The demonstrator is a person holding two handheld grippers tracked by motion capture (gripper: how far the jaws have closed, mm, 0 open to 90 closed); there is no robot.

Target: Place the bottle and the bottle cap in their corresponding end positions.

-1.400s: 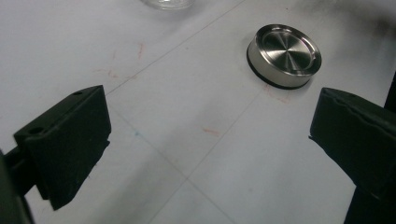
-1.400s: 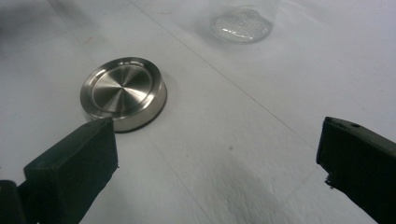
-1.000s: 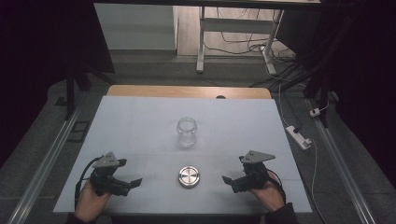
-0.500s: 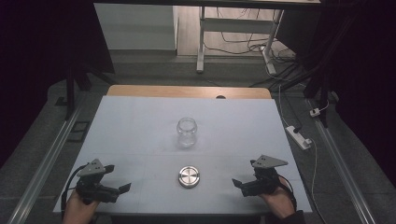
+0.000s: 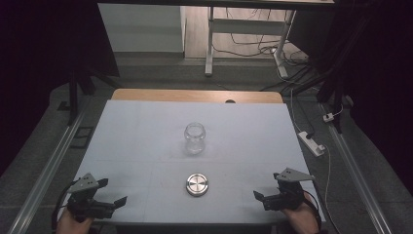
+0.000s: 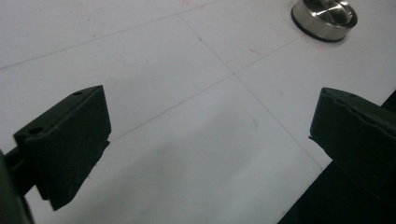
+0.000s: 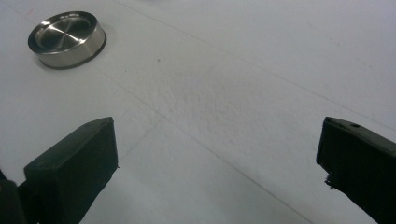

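Observation:
A clear glass jar [image 5: 195, 138] stands upright and lidless at the middle of the white table [image 5: 146, 126]. Nearer the front edge lies a round metal lid [image 5: 197, 185] [image 6: 324, 17] [image 7: 67, 38], flat on the surface. My left gripper [image 5: 118, 201] [image 6: 210, 126] rests at the front left corner, open, with nothing between its jaws. At the front right my right gripper [image 5: 259, 196] [image 7: 219, 158] is open too, jaws wide apart over bare table, pointing toward the lid.
A wooden strip [image 5: 195, 95] edges the table's far side. A power strip [image 5: 312, 143] with a cable lies on the floor to the right. Metal rails [image 5: 48, 165] run along both sides of the table. Desk legs [image 5: 210, 44] and cables stand beyond.
Both grippers have drawn back toward the front edge and outward to the corners, away from the lid. The jar and lid have not moved.

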